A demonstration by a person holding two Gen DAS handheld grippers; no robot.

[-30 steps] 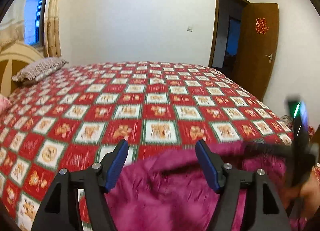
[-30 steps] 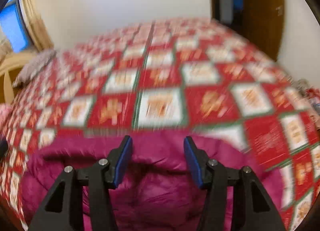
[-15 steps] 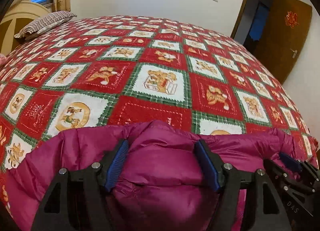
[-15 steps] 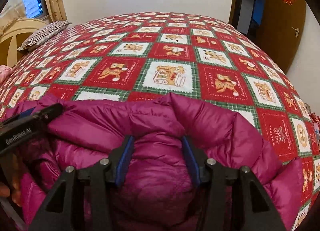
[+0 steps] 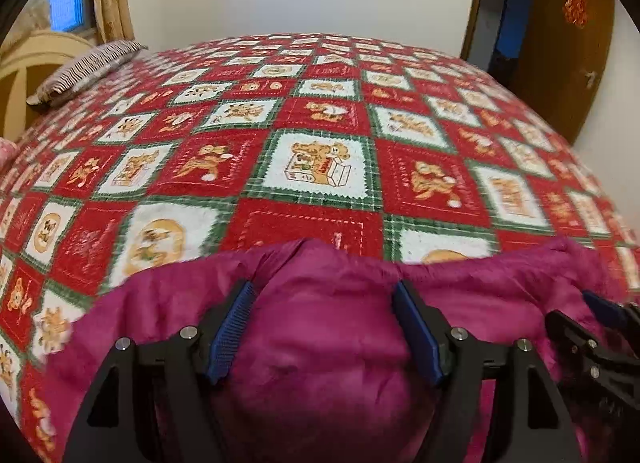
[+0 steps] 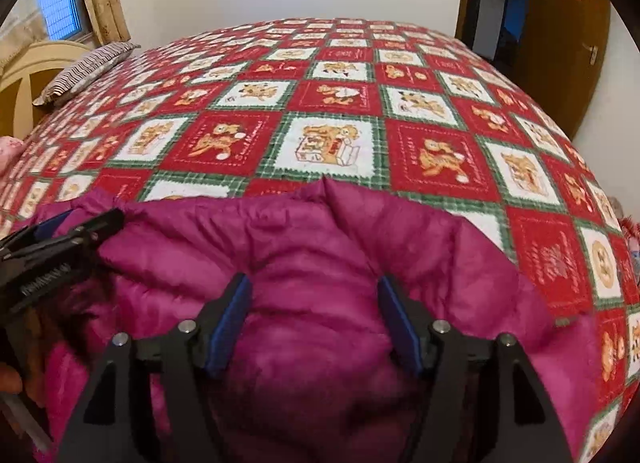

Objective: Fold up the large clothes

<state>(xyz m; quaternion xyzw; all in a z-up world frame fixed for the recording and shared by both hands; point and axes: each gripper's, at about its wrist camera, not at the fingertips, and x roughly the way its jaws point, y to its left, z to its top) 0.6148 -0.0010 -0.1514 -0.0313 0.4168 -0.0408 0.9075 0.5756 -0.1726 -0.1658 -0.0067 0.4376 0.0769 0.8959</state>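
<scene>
A puffy magenta down jacket [image 5: 320,343] lies bunched on the near part of the bed. My left gripper [image 5: 324,291] is shut on a thick fold of it, and fabric bulges between the blue pads [image 5: 230,333]. In the right wrist view the jacket [image 6: 320,239] spreads wider, with a peaked fold toward the middle of the bed. My right gripper [image 6: 314,283] has its jaws opening, and the puffy fabric still fills the gap and touches both pads. Each gripper shows in the other's view: the left gripper [image 6: 60,239] at the jacket's left edge, the right gripper [image 5: 592,327] at its right.
A red, white and green checked bedspread [image 5: 320,167] with bear prints covers the whole bed. A striped pillow [image 5: 88,71] lies at the far left by a cream headboard [image 5: 24,75]. A brown door [image 5: 560,63] stands open at the far right, and a window [image 6: 56,11] is at the upper left.
Both grippers came down with the jacket, which now rests on the bedspread. The right gripper's jaws stand wider than half a second ago. The left jaws look unchanged.
</scene>
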